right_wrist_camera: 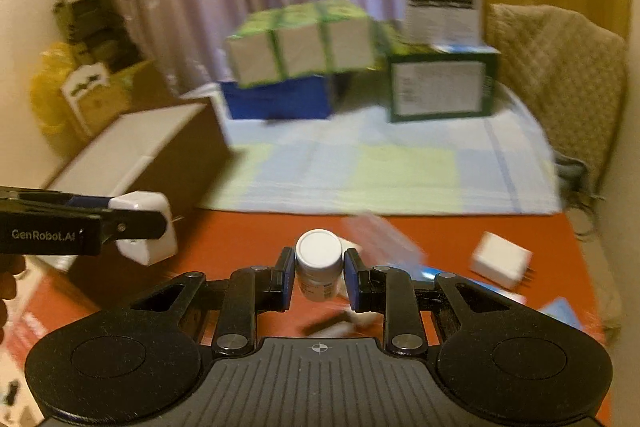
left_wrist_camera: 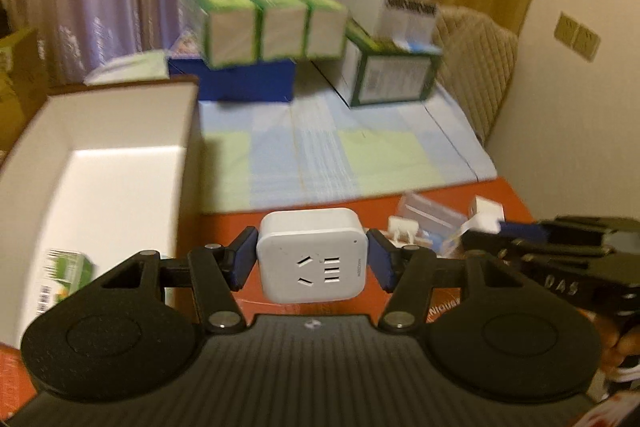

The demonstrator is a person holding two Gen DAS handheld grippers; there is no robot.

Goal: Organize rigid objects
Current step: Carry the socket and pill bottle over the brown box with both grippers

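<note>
A: In the left wrist view, what sits at bottom centre?

B: The left gripper, its blue pads clenched on both sides of a white, rounded-square plastic socket adapter, held above the orange-red tabletop. An open white cardboard box fills the left of the frame, a small green carton inside it at lower left. The right gripper enters from the right edge; its grip is hidden here.

A: And the right wrist view?

B: At bottom centre the right gripper grasps a small white plastic bottle with a round white cap, pads against its sides. The adapter shows at middle left in the left gripper's fingers. A white rectangular block lies on the tabletop at right. Blurred green-edged cartons sit on a blue box at upper centre.
</note>
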